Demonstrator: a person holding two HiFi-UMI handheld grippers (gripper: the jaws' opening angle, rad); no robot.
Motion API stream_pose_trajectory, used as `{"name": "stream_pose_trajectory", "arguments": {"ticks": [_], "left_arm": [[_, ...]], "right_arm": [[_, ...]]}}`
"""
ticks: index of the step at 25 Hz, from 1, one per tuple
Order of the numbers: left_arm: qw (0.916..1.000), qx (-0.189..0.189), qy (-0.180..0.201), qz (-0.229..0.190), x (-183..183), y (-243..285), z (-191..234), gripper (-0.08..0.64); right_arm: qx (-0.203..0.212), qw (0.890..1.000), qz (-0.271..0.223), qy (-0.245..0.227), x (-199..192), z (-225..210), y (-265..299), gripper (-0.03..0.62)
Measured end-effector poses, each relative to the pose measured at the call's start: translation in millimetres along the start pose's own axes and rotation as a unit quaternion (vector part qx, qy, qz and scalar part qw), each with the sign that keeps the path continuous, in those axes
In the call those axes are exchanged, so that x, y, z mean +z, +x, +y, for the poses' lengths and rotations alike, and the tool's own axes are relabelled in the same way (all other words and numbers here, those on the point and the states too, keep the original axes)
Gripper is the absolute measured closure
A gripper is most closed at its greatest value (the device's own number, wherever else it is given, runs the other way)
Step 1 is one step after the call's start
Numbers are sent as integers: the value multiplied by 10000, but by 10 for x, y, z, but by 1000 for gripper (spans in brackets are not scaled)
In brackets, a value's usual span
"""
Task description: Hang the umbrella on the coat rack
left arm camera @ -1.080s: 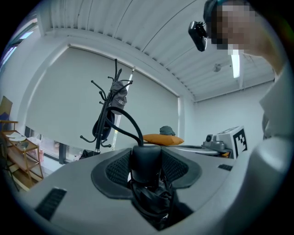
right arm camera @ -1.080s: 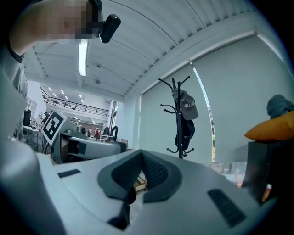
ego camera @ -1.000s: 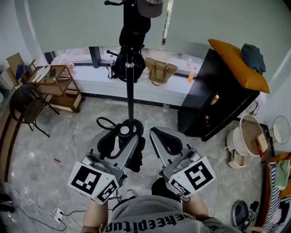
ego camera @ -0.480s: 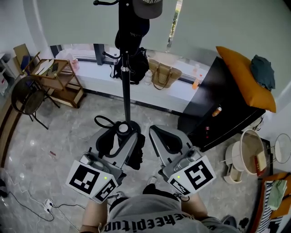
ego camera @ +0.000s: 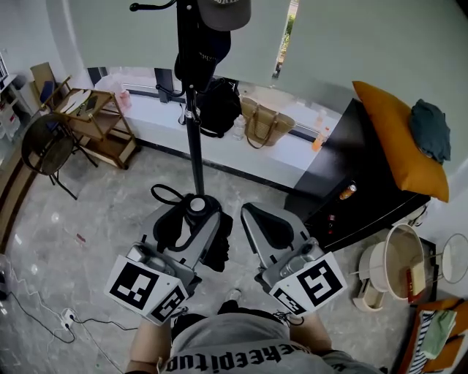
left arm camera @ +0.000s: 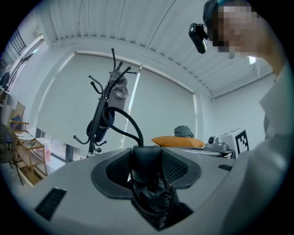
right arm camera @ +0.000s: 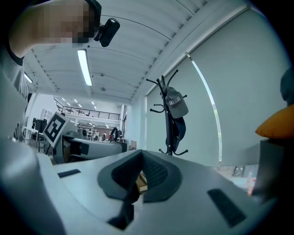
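A black coat rack [ego camera: 194, 146] stands ahead on the floor, with a grey cap [ego camera: 223, 11] and a dark bag [ego camera: 197, 55] hung near its top. My left gripper [ego camera: 191, 219] is shut on a folded black umbrella [ego camera: 216, 252] held below the rack's pole; the umbrella's white-capped end [ego camera: 196, 207] and strap loop [ego camera: 167, 196] stick out past the jaws. The left gripper view shows the umbrella [left arm camera: 147, 193] clamped in the left gripper [left arm camera: 146, 167], the coat rack [left arm camera: 106, 114] beyond. My right gripper [ego camera: 265, 225] is beside it, shut and holding nothing; the right gripper [right arm camera: 140, 179] faces the coat rack [right arm camera: 172, 124].
A black cabinet [ego camera: 351, 175] with an orange cushion [ego camera: 398, 139] stands at the right. A tan handbag [ego camera: 262, 124] and black backpack [ego camera: 219, 106] sit on the white window ledge [ego camera: 292, 157]. At the left are a wooden cart [ego camera: 91, 124] and a chair [ego camera: 47, 153]. Cables [ego camera: 44, 321] lie on the floor.
The head view has shifted, so the coat rack and the room slide left and the cabinet moves right. Both grippers keep their pose, and the umbrella stays in the left one.
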State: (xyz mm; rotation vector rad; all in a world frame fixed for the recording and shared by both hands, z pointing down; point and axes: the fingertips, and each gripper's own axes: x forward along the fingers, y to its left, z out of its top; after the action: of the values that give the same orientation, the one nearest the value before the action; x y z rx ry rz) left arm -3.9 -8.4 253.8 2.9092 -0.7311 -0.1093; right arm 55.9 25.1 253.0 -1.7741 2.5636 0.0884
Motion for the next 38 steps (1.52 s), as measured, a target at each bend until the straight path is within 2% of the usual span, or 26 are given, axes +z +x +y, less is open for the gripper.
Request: {"name": "stream_pose_trajectory", "arguments": {"ticks": [6,17,27,38], "left_arm": [[9999,131,42,11,-43,251,-163,354],[9995,252,78,176,-143,502,-290,354],[9991,293,87,290,-157,603,-118,354],[9994,99,48,320,-140,794,150,354]], "right_arm": [[122,9999,-16,64,-37,-296,-130,581],[262,9991,-82,335,-131,-557,-223,581],[305,9987,-6,414,-199,-632,-27,581],[146,9992,56,369,-219,-750,259,581]]}}
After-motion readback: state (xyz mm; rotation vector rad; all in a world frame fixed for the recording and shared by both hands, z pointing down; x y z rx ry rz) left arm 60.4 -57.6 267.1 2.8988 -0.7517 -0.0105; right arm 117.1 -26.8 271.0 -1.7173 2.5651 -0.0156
